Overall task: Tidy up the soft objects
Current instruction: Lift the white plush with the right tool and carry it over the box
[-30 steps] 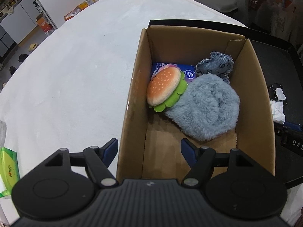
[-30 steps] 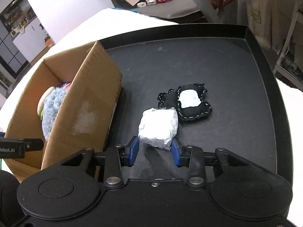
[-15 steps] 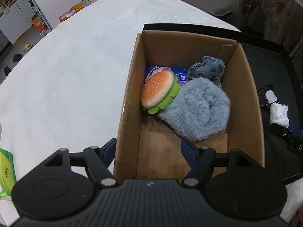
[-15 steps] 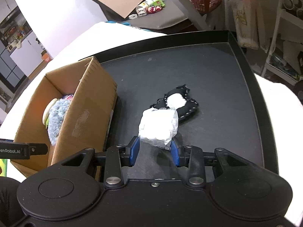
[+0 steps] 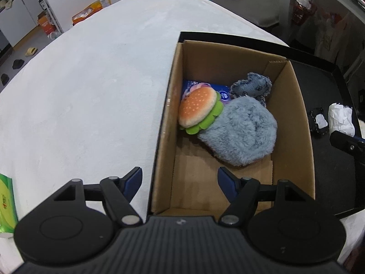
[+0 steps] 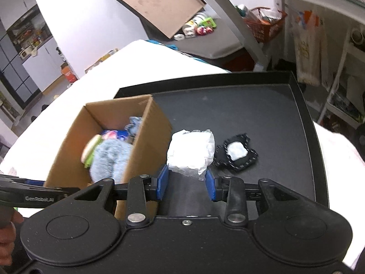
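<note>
My right gripper [image 6: 186, 182] is shut on a white soft packet [image 6: 190, 151] and holds it above the black tray [image 6: 262, 105], right of the cardboard box [image 6: 146, 146]. The packet also shows in the left wrist view [image 5: 341, 118]. A black-and-white stitched plush [image 6: 237, 154] lies on the tray. The box [image 5: 294, 105] holds a burger plush [image 5: 198, 110], a blue fluffy plush [image 5: 241, 132], a denim plush [image 5: 251, 88] and a blue packet [image 5: 189, 88]. My left gripper [image 5: 180, 181] is open and empty, straddling the box's near left wall.
The box stands at the tray's left edge on a white table [image 5: 91, 80]. A green packet [image 5: 6, 203] lies at the table's near left. Shelves and clutter stand behind the table.
My right gripper has lifted the white packet off the tray and risen, away from the black plush. The left gripper has pulled back and up a little, still open.
</note>
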Action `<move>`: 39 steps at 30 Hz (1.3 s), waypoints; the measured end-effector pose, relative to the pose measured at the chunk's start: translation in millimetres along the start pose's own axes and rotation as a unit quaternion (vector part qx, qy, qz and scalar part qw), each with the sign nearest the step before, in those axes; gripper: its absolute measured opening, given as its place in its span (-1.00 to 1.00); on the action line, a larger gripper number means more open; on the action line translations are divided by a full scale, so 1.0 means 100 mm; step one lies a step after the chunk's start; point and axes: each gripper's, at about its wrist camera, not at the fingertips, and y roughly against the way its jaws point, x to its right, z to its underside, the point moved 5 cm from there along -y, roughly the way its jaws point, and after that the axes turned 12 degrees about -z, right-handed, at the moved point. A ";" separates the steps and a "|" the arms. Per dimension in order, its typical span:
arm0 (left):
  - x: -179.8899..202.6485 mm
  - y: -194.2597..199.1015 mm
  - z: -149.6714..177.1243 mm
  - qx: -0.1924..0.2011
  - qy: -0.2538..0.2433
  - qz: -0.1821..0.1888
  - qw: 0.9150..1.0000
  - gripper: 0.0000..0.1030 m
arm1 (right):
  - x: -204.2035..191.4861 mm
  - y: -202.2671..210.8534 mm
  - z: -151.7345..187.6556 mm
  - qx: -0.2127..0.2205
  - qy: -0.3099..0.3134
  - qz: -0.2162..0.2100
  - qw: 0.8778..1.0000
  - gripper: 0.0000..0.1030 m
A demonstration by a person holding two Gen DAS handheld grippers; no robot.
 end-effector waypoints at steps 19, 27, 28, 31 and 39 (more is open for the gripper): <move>-0.31 -0.02 0.05 0.007 0.052 0.038 0.998 0.11 | -0.66 -0.02 -0.21 -0.002 0.032 -0.014 0.999 -0.32; -0.38 -0.05 0.10 0.004 0.063 0.061 0.996 -0.43 | -0.98 -0.15 -0.20 -0.018 0.048 -0.024 0.998 -0.32; -0.38 -0.06 0.11 0.003 0.064 0.064 0.996 -0.55 | -1.03 -0.16 -0.20 -0.019 0.050 -0.027 0.998 -0.32; -0.41 -0.09 0.12 0.002 0.071 0.072 0.995 -0.75 | -1.15 -0.22 -0.20 -0.024 0.057 -0.034 0.998 -0.32; -0.42 -0.08 0.16 0.008 0.063 0.089 0.994 -0.76 | -1.36 -0.37 -0.18 -0.037 0.065 -0.040 0.996 -0.31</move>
